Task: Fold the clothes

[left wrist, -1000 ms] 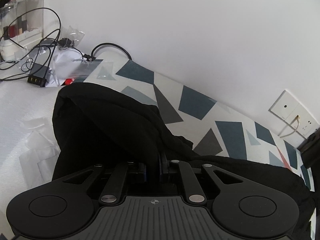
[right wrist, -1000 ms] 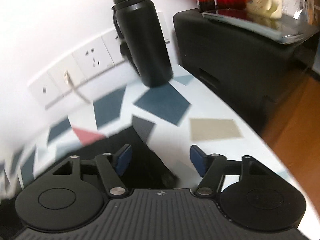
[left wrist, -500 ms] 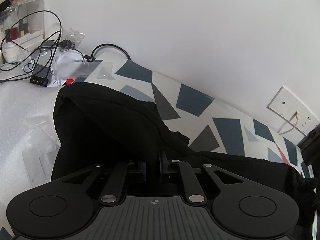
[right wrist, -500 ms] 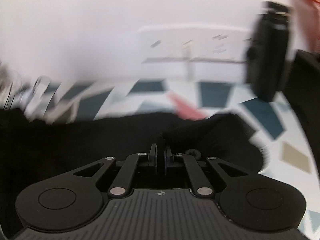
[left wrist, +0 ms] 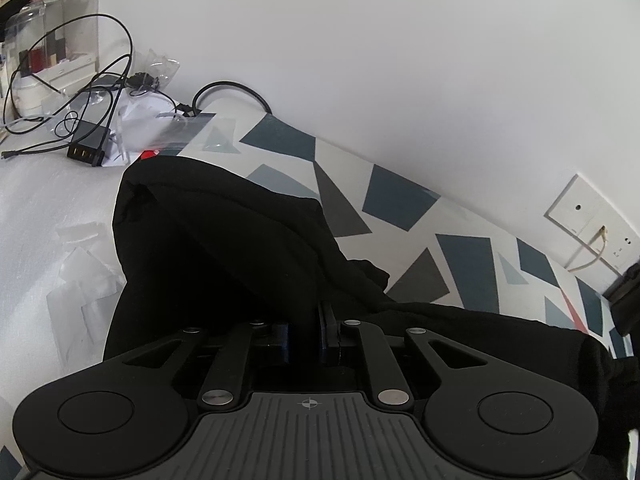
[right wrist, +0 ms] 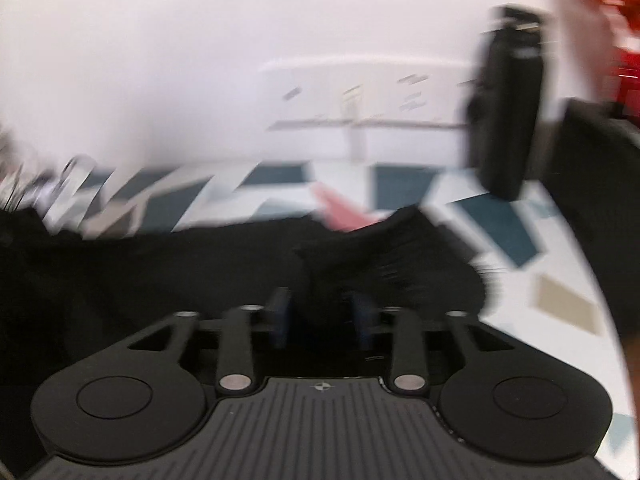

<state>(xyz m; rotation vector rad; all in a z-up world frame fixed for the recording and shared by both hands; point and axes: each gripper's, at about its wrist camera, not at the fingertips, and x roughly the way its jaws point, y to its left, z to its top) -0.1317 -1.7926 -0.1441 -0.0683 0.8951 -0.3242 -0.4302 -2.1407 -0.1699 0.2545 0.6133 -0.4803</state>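
Observation:
A black garment [left wrist: 224,248] lies crumpled on the patterned tablecloth [left wrist: 400,204]. In the left wrist view my left gripper [left wrist: 306,320] is shut on a fold of it at the near edge, and the cloth rises in a ridge from the jaws. The right wrist view is blurred by motion. There my right gripper [right wrist: 320,304] sits over the other end of the garment [right wrist: 160,264]. Its jaws are opening, and a bunch of black cloth stands between the blue pads [right wrist: 280,308]. I cannot see the pads pressing on it.
A black bottle [right wrist: 504,120] stands by the wall sockets [right wrist: 360,96], next to a dark cabinet [right wrist: 592,168]. Cables and a charger [left wrist: 86,148], a clear box [left wrist: 52,40] and plastic scraps [left wrist: 80,280] lie at the left. Another wall socket [left wrist: 592,220] is at the right.
My right gripper swung from facing the bottle to the garment, shut on the cloth, and now has its jaws apart again. The left gripper kept its grip and stayed put.

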